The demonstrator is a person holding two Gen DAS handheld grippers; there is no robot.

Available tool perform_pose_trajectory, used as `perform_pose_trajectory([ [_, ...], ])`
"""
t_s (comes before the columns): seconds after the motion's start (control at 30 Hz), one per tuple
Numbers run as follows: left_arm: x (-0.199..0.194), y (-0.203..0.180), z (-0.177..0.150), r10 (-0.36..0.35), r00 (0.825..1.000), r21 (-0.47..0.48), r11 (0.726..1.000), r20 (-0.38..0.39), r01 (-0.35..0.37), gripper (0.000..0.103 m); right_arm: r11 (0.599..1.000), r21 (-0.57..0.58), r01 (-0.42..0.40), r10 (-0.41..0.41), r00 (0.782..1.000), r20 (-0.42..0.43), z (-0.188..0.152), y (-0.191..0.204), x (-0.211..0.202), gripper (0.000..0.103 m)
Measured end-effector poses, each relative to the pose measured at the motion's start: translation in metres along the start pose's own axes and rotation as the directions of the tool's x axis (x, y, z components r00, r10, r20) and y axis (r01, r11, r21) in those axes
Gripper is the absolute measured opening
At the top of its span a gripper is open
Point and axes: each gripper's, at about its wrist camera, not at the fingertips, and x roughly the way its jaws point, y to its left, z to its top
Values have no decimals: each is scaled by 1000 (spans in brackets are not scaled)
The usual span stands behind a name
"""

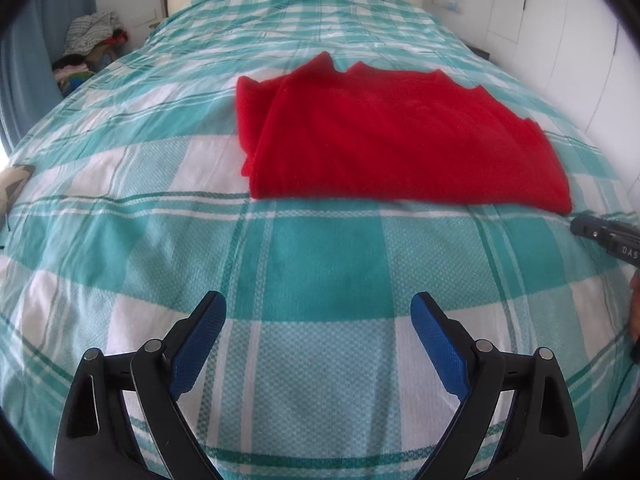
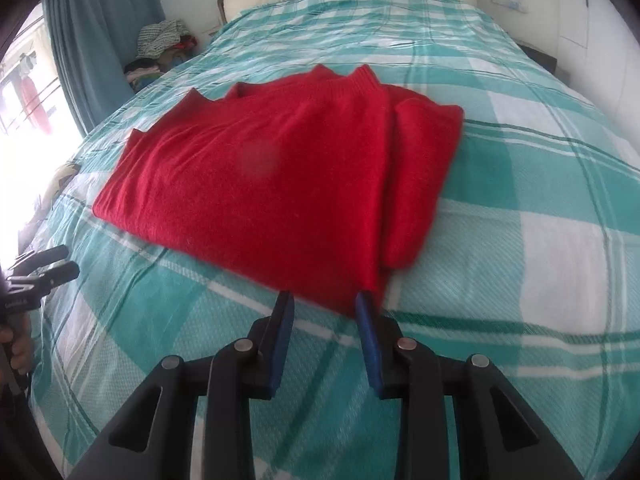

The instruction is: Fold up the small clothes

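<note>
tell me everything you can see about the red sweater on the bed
The red sweater is a soft, fuzzy-looking knit, already folded into a rough rectangle with a ribbed edge at its far side and a layer tucked along one side. It lies flat on the teal-and-white checked bedspread. The right gripper is open at its near corner; the left gripper is open, well short of it.

The sweater (image 1: 400, 136) is bright red. The bed cover (image 1: 280, 264) has teal and white checks. Both grippers (image 1: 319, 312) (image 2: 325, 307) are black with blue pads (image 1: 438, 340). The curtain (image 2: 100, 24) is blue.
</note>
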Motion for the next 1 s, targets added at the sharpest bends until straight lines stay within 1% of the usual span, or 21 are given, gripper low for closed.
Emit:
perform_pose_trajectory([
  [0.03, -1, 0, -4, 9, 1000, -8, 1000, 14, -9, 98, 1000, 1, 27, -27, 1000, 9, -7, 0, -7, 33],
  [0.07, 1, 1, -7, 17, 1000, -15, 1000, 20, -17, 98, 999, -2, 52, -52, 998, 20, -14, 3, -15, 35],
  [0.13, 10, 3, -12, 36, 999, -25, 999, 6, -36, 98, 995, -8, 96, -96, 994, 51, -25, 7, -25, 41],
  [0.2, 20, 7, -15, 27, 1000, -44, 999, -14, -27, 100, 993, -12, 120, -119, 990, 74, -34, 12, -30, 42],
  [0.27, 23, 12, -15, 6, 1000, -69, 998, -15, -7, 102, 990, -22, 138, -136, 987, 84, -38, 16, -30, 44],
  [0.33, 26, 14, -17, -7, 1000, -79, 997, -18, 5, 103, 988, -28, 152, -149, 985, 89, -41, 19, -28, 45],
  [0.43, 29, 10, -18, 3, 1000, -69, 998, -21, -4, 103, 988, -20, 153, -151, 985, 86, -41, 19, -23, 46],
  [0.53, 30, 8, -18, 11, 1000, -61, 998, -25, -13, 103, 987, -7, 159, -157, 983, 89, -43, 17, -21, 51],
  [0.73, 30, 8, -18, 10, 1000, -63, 998, -27, -12, 103, 978, -25, 206, -203, 974, 99, -46, 23, -15, 57],
  [0.83, 30, 8, -18, 10, 1000, -63, 998, -27, -11, 103, 974, -31, 225, -221, 970, 101, -47, 25, -13, 59],
  [1.0, 30, 8, -18, 10, 1000, -63, 998, -27, -12, 103, 973, -29, 229, -225, 969, 102, -47, 25, -13, 60],
])
